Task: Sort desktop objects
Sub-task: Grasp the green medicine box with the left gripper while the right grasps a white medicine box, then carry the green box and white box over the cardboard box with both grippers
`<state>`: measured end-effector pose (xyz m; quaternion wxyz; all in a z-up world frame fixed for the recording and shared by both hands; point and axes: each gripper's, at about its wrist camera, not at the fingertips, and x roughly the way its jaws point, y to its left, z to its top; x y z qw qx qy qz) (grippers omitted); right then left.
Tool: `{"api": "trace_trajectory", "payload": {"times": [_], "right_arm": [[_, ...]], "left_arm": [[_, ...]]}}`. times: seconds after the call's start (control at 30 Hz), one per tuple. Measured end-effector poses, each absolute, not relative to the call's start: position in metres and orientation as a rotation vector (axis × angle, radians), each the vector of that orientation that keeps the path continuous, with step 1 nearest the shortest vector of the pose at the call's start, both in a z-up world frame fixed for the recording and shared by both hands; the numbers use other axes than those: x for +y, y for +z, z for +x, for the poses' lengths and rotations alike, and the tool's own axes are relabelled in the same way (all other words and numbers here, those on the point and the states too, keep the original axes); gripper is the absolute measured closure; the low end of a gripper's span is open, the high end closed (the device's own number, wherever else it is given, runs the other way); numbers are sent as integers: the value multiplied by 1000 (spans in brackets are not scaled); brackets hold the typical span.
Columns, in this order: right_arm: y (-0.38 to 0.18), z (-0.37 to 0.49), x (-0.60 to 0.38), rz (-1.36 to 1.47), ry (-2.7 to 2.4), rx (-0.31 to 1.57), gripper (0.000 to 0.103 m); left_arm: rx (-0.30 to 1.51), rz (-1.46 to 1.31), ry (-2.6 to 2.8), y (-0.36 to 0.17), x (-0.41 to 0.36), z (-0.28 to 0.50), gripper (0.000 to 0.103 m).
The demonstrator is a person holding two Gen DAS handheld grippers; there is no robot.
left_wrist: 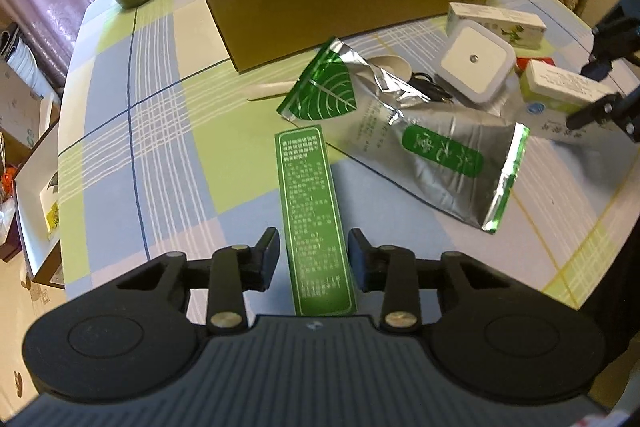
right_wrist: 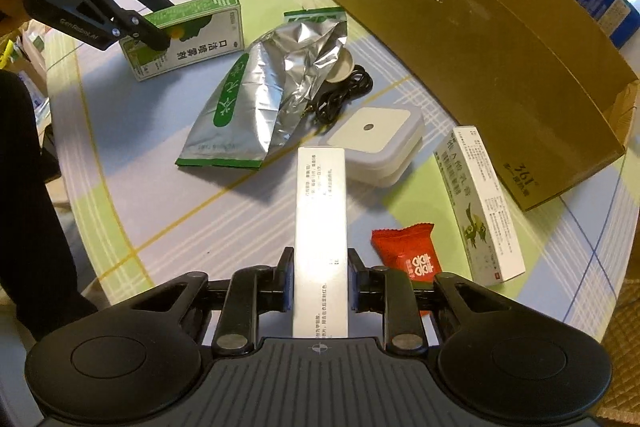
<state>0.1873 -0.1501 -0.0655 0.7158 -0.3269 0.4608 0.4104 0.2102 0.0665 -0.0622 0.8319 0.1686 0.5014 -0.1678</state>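
Two tools are working at once, each with one box. The left tool [left_wrist: 313, 259] is straddling the green box [left_wrist: 314, 223], which is lying between its fingers with a small gap showing on both sides in the left wrist view. So the jaws are standing a little apart and are not yet pressing the box. In the right wrist view the same box [right_wrist: 188, 35] is resting on the tabletop [right_wrist: 168, 211] near its left edge, with the left tool [right_wrist: 160, 27] reaching over its top. I think the tool is lined up along the long side because the narrow width fits between the fingers.

The right tool [right_wrist: 320, 277] is gripping the white box [right_wrist: 320, 239]; both blue pads are touching its sides, so it is closed on it. The box is pointing forward along the fingers and seems to be lifted above the tabletop, but I cannot say this for certain.

Other things are waiting in the middle: the foil bag [right_wrist: 256, 107], the black cable [right_wrist: 344, 95], the square white light [right_wrist: 376, 143], the red packet [right_wrist: 408, 255] and another carton [right_wrist: 484, 211]. The cardboard box [right_wrist: 480, 39] is standing open at the far right side, close to these things. Probably it is the place for sorting, and it is placed near so that both tools can reach it. It looks empty in the parts I can see.

The sorting is only starting, I judge. The foil bag may be hard to grip because it is crumpled and slippery.
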Motion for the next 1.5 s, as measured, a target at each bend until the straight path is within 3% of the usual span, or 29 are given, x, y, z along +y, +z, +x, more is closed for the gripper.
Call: {"api": "trace_trajectory", "payload": {"times": [0.33,0.7,1.5], "right_arm": [[-77,197,-141,-724,899,1042,81],[-77,194,-141,-687,861,1056,81],[-3,168,-165,-620,784,932,81]], "left_arm": [[1081,393,-346,-77,52,227,70],[1111,387,-331,-76,49,225,78],[1015,408,-370,4,20,194,78]]}}
